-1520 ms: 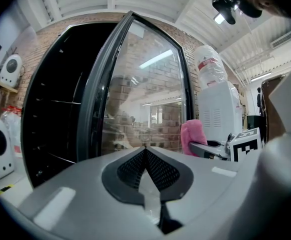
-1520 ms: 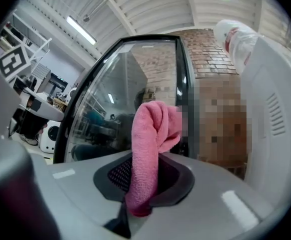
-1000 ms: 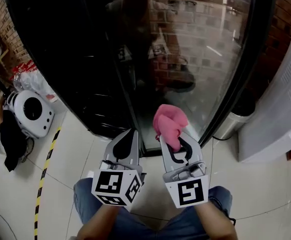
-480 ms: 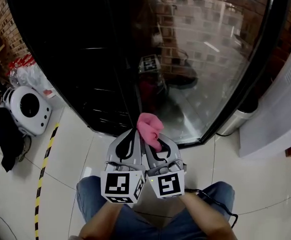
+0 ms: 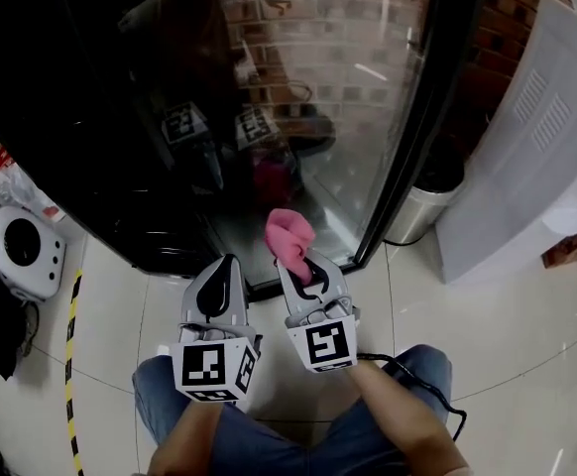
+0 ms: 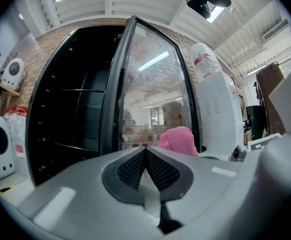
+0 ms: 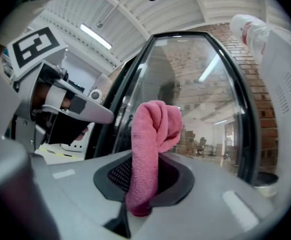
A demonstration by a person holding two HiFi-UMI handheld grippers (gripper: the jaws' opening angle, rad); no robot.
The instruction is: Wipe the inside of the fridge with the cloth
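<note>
Right gripper (image 5: 299, 266) - jaws pinching the pink cloth (image 5: 289, 234). The cloth comes up from between the pads and folds over into a lump above the tips. It touches nothing but that gripper.

Left gripper (image 5: 223, 268) - jaws pressed together, nothing between them. It sits just beside the right gripper, on its left. Both point the same way, marker cubes back toward the person. From the left gripper view the cloth shows just past the tips, up and to the right.

Fridge (image 5: 80, 107) is straight ahead of both grippers, apart from the tips. Black body, dark inside. The left gripper view shows thin shelf lines ahead-left of its jaws. Glass door (image 5: 348, 87) is ahead of the right gripper and looks swung open, though reflections make that hard to confirm. The glass reflects a brick wall and the 2 marker cubes.

Right of the right gripper is a silver bin (image 5: 422, 201) near the door's foot. Beyond it is a white water dispenser (image 5: 526, 157) with a bottle (image 6: 204, 61) on top.

Left of the left gripper, well apart, a round white appliance (image 5: 16, 251) sits on the tiled floor (image 5: 507, 345). A yellow-black tape line (image 5: 70, 365) runs near it.

Behind the grippers are the person's jeans (image 5: 269, 434).
</note>
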